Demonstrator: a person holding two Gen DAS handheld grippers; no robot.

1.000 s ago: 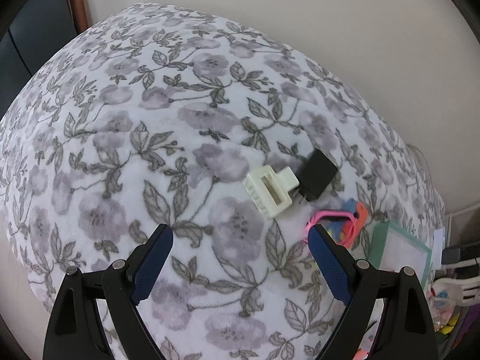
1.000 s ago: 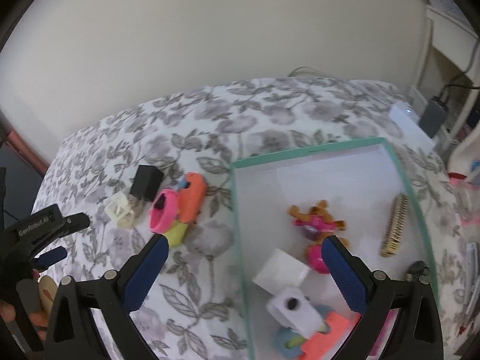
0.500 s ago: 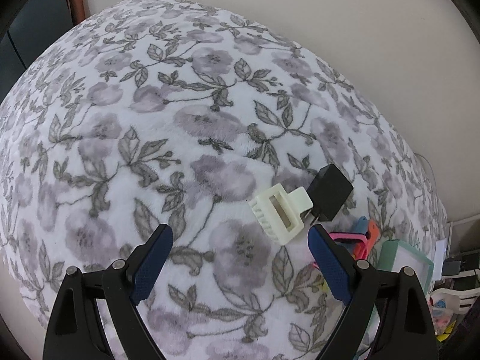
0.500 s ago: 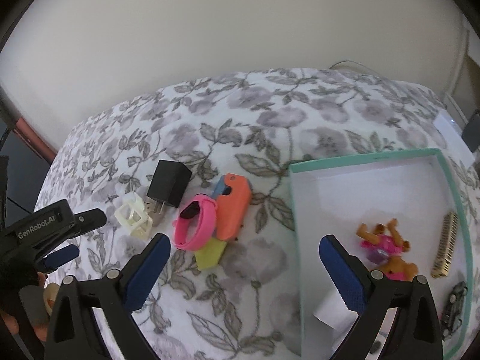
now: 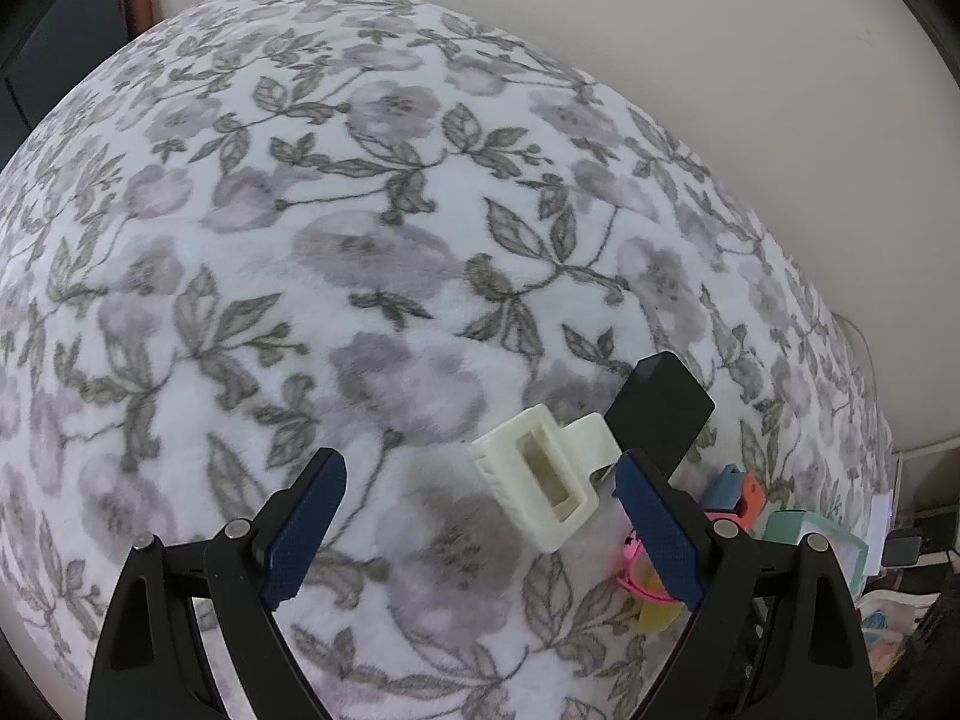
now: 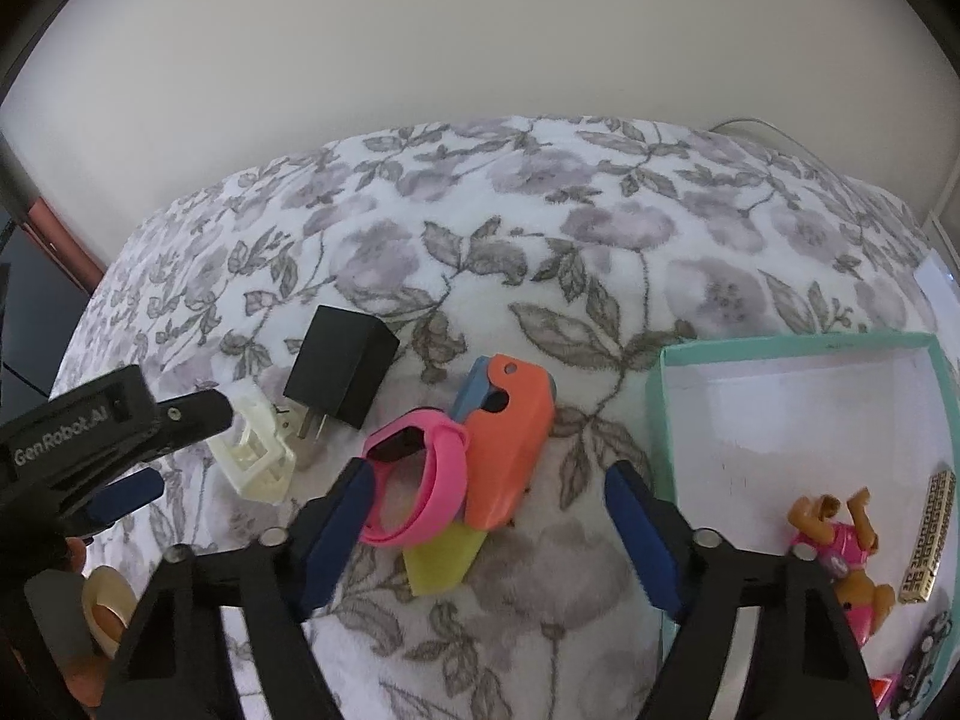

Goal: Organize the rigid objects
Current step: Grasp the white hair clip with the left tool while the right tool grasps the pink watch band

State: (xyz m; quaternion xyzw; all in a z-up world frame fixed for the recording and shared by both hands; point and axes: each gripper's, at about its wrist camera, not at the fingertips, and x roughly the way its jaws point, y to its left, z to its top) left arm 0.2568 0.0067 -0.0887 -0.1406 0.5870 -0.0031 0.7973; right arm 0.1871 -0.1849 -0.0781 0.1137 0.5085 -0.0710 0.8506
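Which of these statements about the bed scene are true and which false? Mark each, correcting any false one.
1. The cream plastic hair claw clip lies between the open jaws of the left gripper. True.
2. The black square plug adapter sits inside the teal-rimmed white box. False: it lies on the floral blanket, outside the box.
3. The pink silicone wristband touches the orange plastic case. True.
4. The right gripper is shut on the wristband. False: its jaws are open, holding nothing.
5. The box is empty. False: it holds a pink-dressed toy figure.
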